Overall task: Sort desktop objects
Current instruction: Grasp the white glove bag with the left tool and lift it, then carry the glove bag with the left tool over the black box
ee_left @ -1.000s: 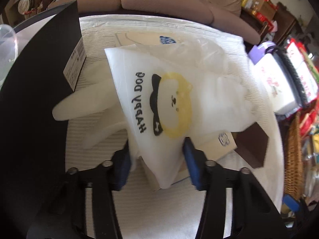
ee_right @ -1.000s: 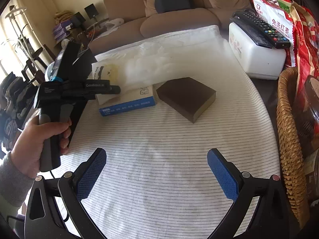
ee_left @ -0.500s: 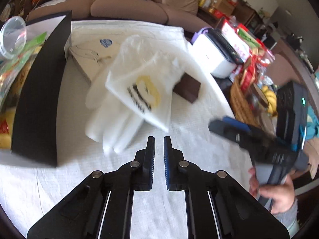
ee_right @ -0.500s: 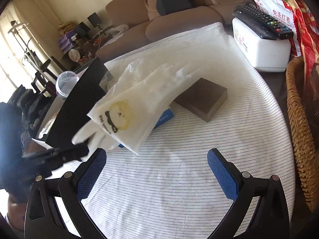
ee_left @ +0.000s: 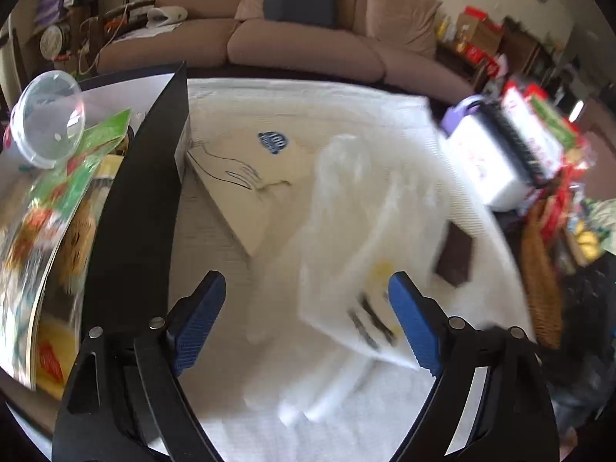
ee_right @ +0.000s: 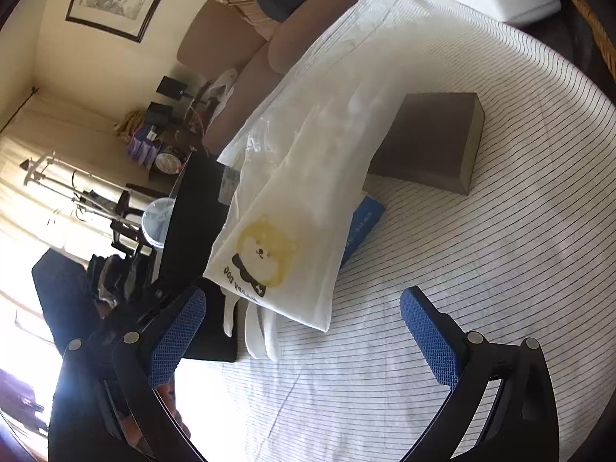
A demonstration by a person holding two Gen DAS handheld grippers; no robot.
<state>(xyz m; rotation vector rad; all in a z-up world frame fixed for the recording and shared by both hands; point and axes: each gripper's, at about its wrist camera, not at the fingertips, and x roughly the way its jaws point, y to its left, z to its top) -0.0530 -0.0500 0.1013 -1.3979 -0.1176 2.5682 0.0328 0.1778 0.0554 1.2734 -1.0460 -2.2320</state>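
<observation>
The left tongs [ee_left: 306,321] stand spread wide, their jaws having just been opening, and nothing is pinched between the blue pads [ee_left: 198,327]. The white bag printed with a yellow dog [ee_left: 369,238] lies on the striped cloth of the bench [ee_left: 346,415], blurred in the left wrist view; its printed near corner sits just ahead of the right-hand pad, partly hidden behind it, and whether the two touch cannot be told. White glove fingers [ee_left: 331,392] stick out from under the bag's near edge, in the gap between the two pads but clear of them. In the right wrist view the right tongs [ee_right: 304,333] are also spread and hold nothing; the bag [ee_right: 292,200] lies ahead of them and toward their left, its near edge just beyond the left pad, with the glove fingers [ee_right: 261,331] reaching toward the gap. The bag rests over a blue-edged box [ee_right: 364,227] and against a brown block [ee_right: 431,142] on its far right. A black upright panel [ee_left: 134,208] stands at the left edge of the bench, a flat beige box [ee_left: 246,177] just right of it, and a white container [ee_left: 496,161] far right.
</observation>
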